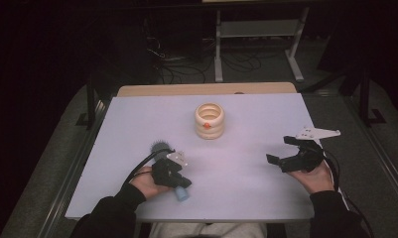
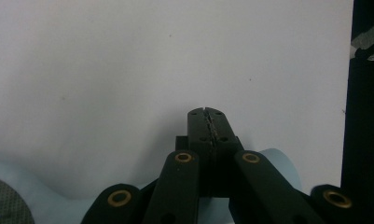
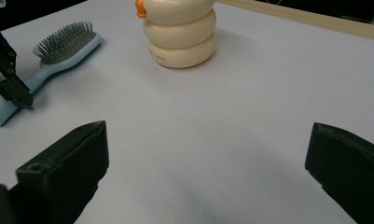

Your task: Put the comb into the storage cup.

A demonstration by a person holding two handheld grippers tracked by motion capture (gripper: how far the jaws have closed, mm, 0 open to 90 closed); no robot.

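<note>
Left tool (image 1: 179,177) closed beside hairbrush (image 3: 49,58).

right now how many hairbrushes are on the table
1. A light blue hairbrush lies near the table's left front, bristles up, under the shut left gripper, whose jaw tips rest at its handle. The cream ringed holder stands mid-table; its inside isn't visible.

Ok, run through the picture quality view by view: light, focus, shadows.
High view: the lit white table stands out against a dark room, and things on it look soft and small. Left gripper view: the shut left hand-held gripper is dim, its near links blurred. Right gripper view: the open right hand-held gripper is blurred; the cream ringed plastic container casts a soft shadow.
</note>
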